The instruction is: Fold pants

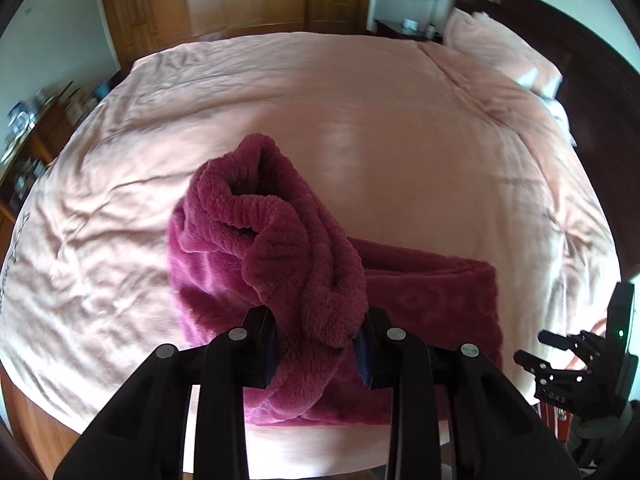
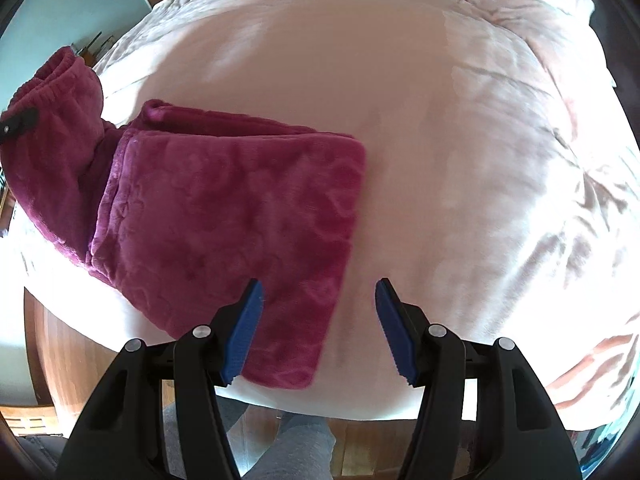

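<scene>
The left gripper (image 1: 318,344) pinches the gathered, elasticated waistband end of the magenta fleece pants (image 2: 224,216), holding that bunch lifted above the pink bedspread (image 2: 460,140). The rest of the pants lies flat in a folded rectangular stack near the bed's front edge, leading up to the raised end at the left of the right wrist view. The right gripper (image 2: 320,328) hangs over the stack's lower right corner with its blue pads (image 2: 244,332) spread apart, nothing pressed between them.
</scene>
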`<act>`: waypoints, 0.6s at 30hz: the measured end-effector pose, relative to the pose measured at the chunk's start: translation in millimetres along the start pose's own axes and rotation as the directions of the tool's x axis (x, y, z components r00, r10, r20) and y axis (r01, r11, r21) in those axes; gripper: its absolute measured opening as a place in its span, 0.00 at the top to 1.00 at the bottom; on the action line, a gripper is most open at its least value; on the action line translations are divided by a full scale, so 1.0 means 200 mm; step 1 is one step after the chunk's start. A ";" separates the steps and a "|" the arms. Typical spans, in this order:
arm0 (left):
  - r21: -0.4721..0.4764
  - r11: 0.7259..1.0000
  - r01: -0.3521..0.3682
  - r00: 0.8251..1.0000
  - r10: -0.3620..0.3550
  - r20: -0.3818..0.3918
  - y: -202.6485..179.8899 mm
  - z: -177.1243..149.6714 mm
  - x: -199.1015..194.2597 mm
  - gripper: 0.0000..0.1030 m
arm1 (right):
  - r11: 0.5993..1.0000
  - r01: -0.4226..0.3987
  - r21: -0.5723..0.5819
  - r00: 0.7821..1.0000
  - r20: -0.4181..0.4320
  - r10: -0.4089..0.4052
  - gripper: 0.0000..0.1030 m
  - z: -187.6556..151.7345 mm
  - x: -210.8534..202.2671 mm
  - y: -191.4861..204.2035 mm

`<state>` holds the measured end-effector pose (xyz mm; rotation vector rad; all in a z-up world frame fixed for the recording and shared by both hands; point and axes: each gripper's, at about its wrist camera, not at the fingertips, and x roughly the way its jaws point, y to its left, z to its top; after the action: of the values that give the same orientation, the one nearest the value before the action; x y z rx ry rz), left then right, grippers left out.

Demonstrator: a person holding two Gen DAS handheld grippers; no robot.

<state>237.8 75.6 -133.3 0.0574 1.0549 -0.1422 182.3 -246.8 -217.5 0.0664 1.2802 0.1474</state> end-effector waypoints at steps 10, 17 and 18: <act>0.149 0.986 0.073 0.996 -0.065 -0.054 -0.43 -0.08 0.05 0.71 | 0.999 -0.004 0.045 1.000 0.006 0.004 0.42 -0.07 -0.03 -0.18; 0.251 0.964 0.087 0.993 -0.064 -0.097 -0.67 -0.18 0.13 0.71 | 0.998 -0.002 0.065 1.000 0.007 0.001 0.42 -0.12 -0.04 -0.23; 0.264 0.961 0.086 0.993 -0.061 -0.102 -0.70 -0.19 0.14 0.71 | 0.998 -0.001 0.068 1.000 0.005 0.001 0.42 -0.12 -0.04 -0.24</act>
<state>198.5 -61.2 -173.8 0.2723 1.1264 -0.3526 160.4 -296.3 -222.5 0.1258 1.2802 0.1047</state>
